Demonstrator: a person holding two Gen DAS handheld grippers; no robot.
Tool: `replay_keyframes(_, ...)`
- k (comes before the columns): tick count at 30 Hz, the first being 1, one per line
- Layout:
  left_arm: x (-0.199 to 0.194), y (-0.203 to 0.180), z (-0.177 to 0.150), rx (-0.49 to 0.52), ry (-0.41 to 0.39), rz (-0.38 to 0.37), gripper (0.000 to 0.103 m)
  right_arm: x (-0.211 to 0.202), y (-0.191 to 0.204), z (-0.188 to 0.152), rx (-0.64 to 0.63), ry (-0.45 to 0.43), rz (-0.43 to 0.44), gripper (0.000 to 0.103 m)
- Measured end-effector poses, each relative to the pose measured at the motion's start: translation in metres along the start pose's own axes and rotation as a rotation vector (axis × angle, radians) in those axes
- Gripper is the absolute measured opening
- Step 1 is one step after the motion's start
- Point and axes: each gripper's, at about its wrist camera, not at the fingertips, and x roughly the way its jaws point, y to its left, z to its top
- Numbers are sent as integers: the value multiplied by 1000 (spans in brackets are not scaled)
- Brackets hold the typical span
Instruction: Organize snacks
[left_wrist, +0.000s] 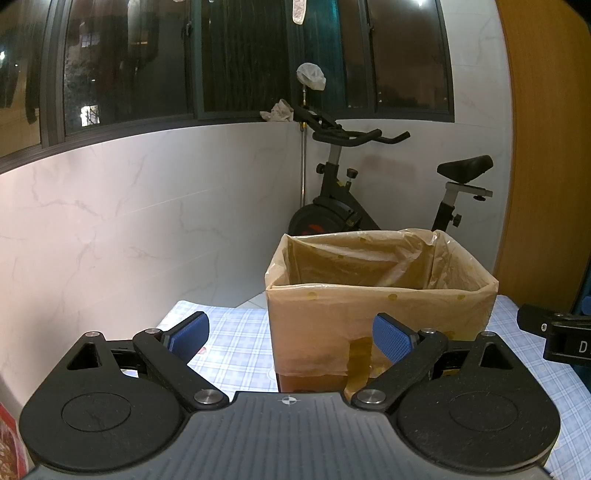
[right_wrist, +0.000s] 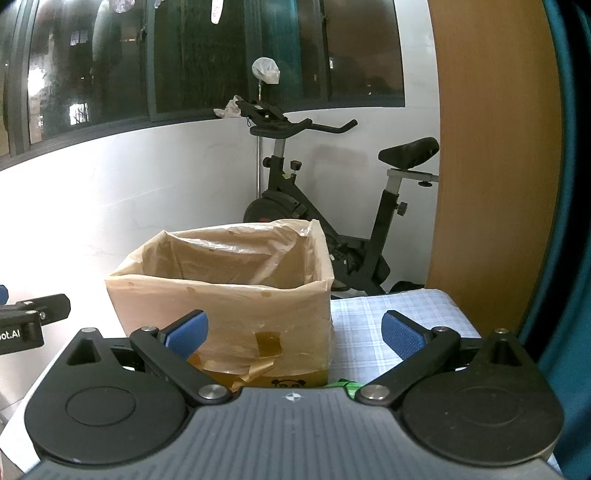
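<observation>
Cardboard box (left_wrist: 376, 310), lined with a plastic bag, stands on our checked desk (left_wrist: 240, 350) just ahead. We hold the left gripper (left_wrist: 291, 334) and right gripper (right_wrist: 295, 332) spread wide, both gripping nothing. Something green (right_wrist: 347, 386) lies beside the box.

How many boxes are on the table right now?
1: the plastic-lined cardboard box stands on the checked tablecloth, ahead of both open grippers. The gripper bodies hide the near table, so more could be there.

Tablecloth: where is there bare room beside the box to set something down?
Bare tablecloth lies left of the box, up to the table's far edge, and right of it toward the wooden panel. Something green crowds the box's near right corner.
</observation>
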Motion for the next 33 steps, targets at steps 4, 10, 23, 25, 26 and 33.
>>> replay_keyframes(4,-1,0,-1,0,1,0,97,0,2,0,-1,-2,-1,102)
replay_keyframes(10,2,1,1,-1,5,0,97,-1,0,0,0,-1,0,102)
replay_keyframes(23,1,1,-2,-3,8,-1,97,0,1,-1,2,-1,1,102)
replay_keyframes(25,2,1,-2,-3,9,0,97,0,1,-1,1,-1,1,102)
replay_keyframes(26,1,1,-2,-3,9,-1,97,0,1,-1,2,-1,1,102)
replay_keyframes(33,0,2,-4,-4,13,-1,97,1,1,-2,1,2,2,102)
